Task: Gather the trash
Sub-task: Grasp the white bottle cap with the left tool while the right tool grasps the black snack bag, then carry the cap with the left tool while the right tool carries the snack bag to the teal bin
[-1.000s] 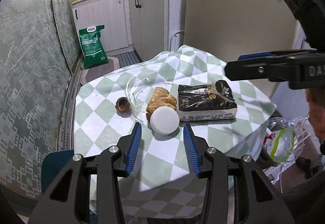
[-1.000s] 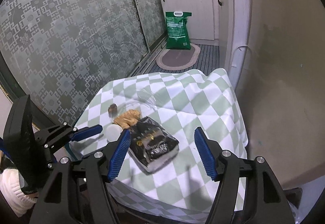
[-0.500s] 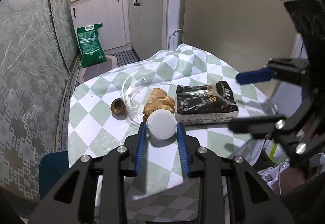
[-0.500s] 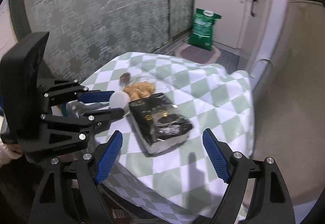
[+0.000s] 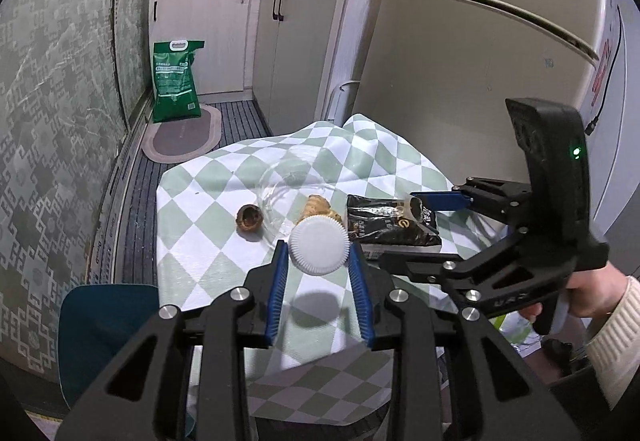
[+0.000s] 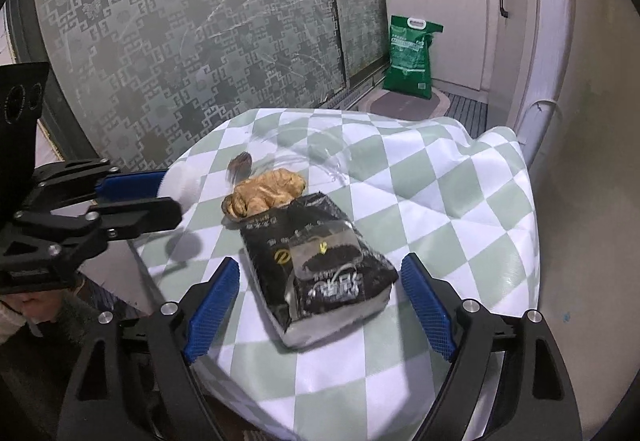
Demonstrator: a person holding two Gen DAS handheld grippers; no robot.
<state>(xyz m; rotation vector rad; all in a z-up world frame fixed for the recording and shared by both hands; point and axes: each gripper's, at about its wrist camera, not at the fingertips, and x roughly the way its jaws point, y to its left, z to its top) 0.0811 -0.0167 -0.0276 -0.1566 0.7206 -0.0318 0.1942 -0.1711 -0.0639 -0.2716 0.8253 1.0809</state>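
My left gripper (image 5: 319,261) is shut on a white ribbed lid (image 5: 319,251) and holds it above the checked tablecloth (image 5: 200,241); its shadow falls on the cloth below. A black snack bag (image 6: 320,265) lies on the cloth; my right gripper (image 6: 320,309) is open, its fingers on either side of the bag's near end. A tan crumpled wrapper (image 6: 266,191) lies just beyond the bag, and a brown nut shell (image 5: 250,219) sits further left. The right gripper also shows in the left wrist view (image 5: 440,229).
A clear plastic dish (image 5: 296,181) lies behind the wrapper. A green sack (image 5: 176,81) stands on the floor by white cabinets. A fridge (image 5: 460,81) stands right of the table, and patterned glass doors (image 6: 180,41) are on the left. A teal chair seat (image 5: 104,325) is at the table's near left.
My left gripper closed on the white lid and lifted it off the cloth. My right gripper moved in low over the black bag, still open.
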